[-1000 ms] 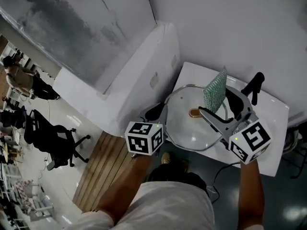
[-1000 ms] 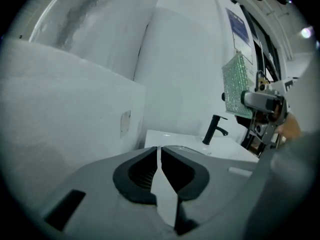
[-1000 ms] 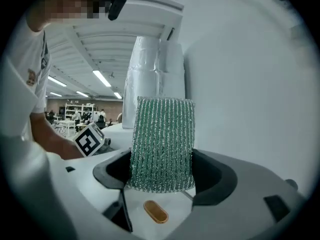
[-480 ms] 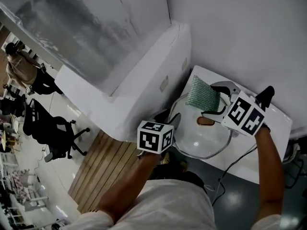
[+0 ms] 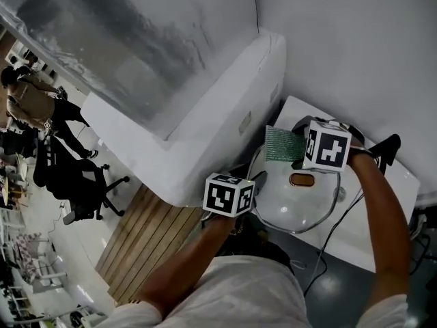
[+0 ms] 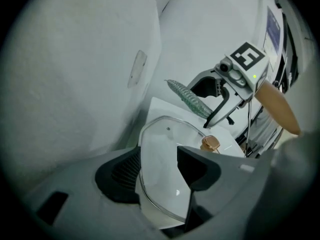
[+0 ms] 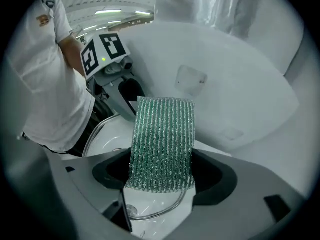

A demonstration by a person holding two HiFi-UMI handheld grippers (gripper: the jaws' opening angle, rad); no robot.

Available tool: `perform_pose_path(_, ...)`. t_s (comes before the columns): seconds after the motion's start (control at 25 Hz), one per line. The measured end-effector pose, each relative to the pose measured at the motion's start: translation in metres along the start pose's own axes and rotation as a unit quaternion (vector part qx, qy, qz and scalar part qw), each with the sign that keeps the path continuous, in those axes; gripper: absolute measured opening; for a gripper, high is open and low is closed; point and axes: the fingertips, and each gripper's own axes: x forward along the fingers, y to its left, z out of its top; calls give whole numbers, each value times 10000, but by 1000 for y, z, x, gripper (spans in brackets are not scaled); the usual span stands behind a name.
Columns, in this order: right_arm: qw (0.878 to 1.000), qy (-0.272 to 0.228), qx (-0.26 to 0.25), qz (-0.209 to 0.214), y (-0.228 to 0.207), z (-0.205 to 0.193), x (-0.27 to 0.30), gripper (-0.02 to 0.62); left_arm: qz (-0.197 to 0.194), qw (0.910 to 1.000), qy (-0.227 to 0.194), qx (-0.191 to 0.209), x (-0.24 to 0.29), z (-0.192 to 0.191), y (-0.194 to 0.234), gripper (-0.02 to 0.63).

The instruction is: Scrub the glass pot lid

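The glass pot lid with a copper knob lies flat on the white table. My left gripper is at the lid's near-left rim. In the left gripper view its jaws are opening: the lid's edge lies between them and the pads do not press on it. My right gripper hovers over the lid's far side, shut on a green scrub pad. The pad stands upright between the pads in the right gripper view, above the lid.
A large white padded block runs along the table's left side, close to the lid. A black handle sticks up at the table's far right. A cable hangs off the front edge. Wooden slats cover the floor below.
My right gripper has carried the green pad from the lid's right side across to its far-left side. The left gripper has stayed at the lid's rim.
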Motion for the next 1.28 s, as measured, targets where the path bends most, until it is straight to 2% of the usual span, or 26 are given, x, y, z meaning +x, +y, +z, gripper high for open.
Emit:
perform_pose_path(0.4, 9927, 918, -496, 607, 3, 4, 44, 348, -41, 9996, 169, -237, 5, -10, 9, 230)
perform_pose_path(0.8, 9857, 1293, -812, 717, 8, 7, 63, 348, -111, 9989, 297, -336, 11, -16, 12, 223)
perform_pose_path(1.0, 9859, 1372, -650, 711, 4, 0, 63, 348, -144, 9989, 247, -366, 11, -17, 13, 213)
perform_pose_path(1.12, 9880, 1278, -357, 795, 2, -7, 63, 348, -141, 9990, 217, -367, 11, -18, 13, 212)
perform_pose_path(1.28, 9905, 1174, 149, 703, -5, -24, 56, 348, -138, 9991, 187, -363, 10, -17, 14, 210)
